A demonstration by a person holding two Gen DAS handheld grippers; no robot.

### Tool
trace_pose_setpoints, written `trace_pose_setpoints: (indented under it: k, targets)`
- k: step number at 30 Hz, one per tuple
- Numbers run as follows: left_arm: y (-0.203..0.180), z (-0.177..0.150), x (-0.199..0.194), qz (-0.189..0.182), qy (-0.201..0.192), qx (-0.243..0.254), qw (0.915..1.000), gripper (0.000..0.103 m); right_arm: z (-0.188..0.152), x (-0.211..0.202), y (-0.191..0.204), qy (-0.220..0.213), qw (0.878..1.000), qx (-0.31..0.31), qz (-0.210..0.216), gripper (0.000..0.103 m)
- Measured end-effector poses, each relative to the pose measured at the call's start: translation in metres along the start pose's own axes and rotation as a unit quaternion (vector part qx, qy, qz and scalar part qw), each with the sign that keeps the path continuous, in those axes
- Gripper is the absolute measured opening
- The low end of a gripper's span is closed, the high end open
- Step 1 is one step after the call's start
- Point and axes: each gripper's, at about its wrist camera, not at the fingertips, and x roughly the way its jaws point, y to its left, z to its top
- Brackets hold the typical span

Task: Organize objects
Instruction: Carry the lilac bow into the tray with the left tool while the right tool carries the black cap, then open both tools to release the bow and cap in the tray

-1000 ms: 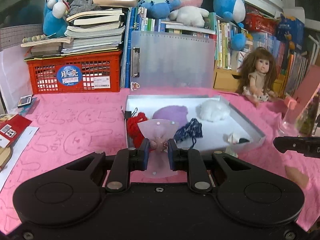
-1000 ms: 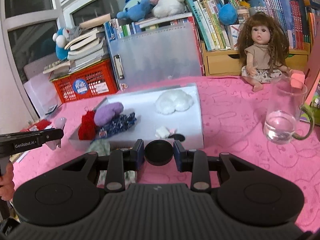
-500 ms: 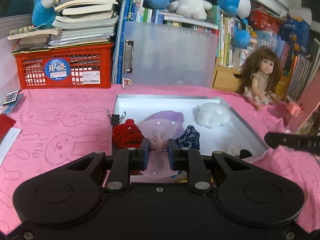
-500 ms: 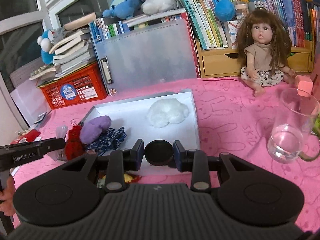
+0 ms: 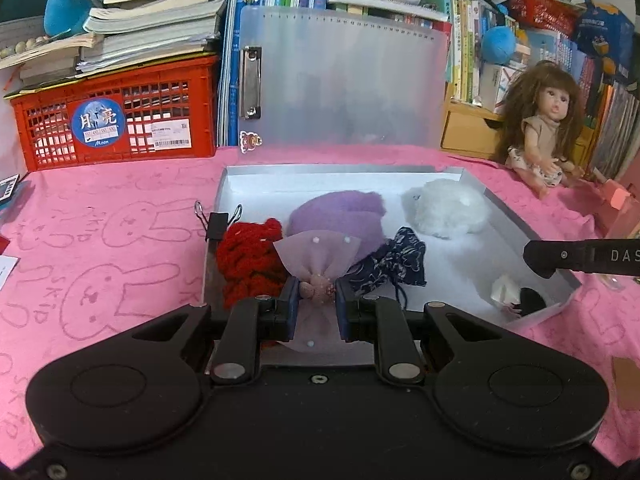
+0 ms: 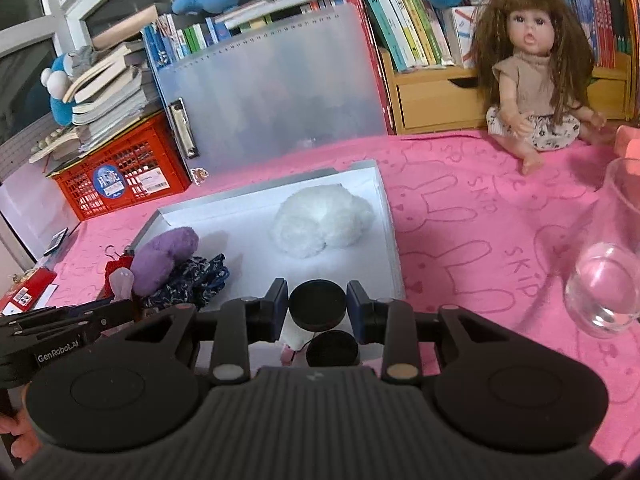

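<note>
My left gripper [image 5: 316, 300] is shut on the knot of a pale lilac tulle bow [image 5: 316, 254], held over the near left part of the shallow silver tray [image 5: 340, 169]. In the tray lie a red knitted piece [image 5: 248, 258], a purple fluffy piece [image 5: 340, 216], a navy patterned scrunchie [image 5: 394, 266] and a white fluffy piece [image 5: 448, 208]. My right gripper [image 6: 318, 300] is shut on a black round disc [image 6: 317, 306] above the tray's near right corner [image 6: 390, 232]. A second black disc [image 6: 331, 348] and a small white item lie just below it.
A glass mug [image 6: 604, 276] with a little water stands right of the tray. A doll [image 6: 528, 80] sits at the back right. A red crate [image 5: 120, 120] of books, a clipboard [image 5: 344, 80] and bookshelves line the back. A binder clip [image 5: 216, 224] lies by the tray's left wall.
Both grippers have moved forward and slightly down toward the tray, which now fills more of each view. The bow and the black disc stay gripped as before.
</note>
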Motion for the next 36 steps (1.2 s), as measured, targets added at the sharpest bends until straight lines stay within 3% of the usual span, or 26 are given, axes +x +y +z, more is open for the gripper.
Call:
trace_pose_setpoints:
  k: [9,21,25,28,36]
  targets:
    - [0.002,0.008,0.031,0.014,0.011,-0.004,0.9998,0.018,0.004,0.024,-0.002,0.011,1.000,0.001,-0.009,0.037]
    - [-0.008,0.006,0.040,0.022,0.008,0.015,0.9996,0.021,0.002,0.040,-0.002,0.022,1.000,0.005,-0.018,0.036]
    - [-0.011,0.005,0.038,0.025,0.005,0.025,0.9994,0.025,0.001,0.040,0.001,0.023,1.000,0.002,-0.017,0.040]
    - [-0.013,0.004,0.031,0.021,0.002,0.030,0.9993,0.030,0.001,0.035,0.000,0.017,1.000,0.008,-0.015,0.056]
    - [-0.014,0.002,0.009,0.011,-0.007,0.032,0.9994,0.040,0.002,0.015,-0.002,0.001,1.000,0.010,-0.006,0.061]
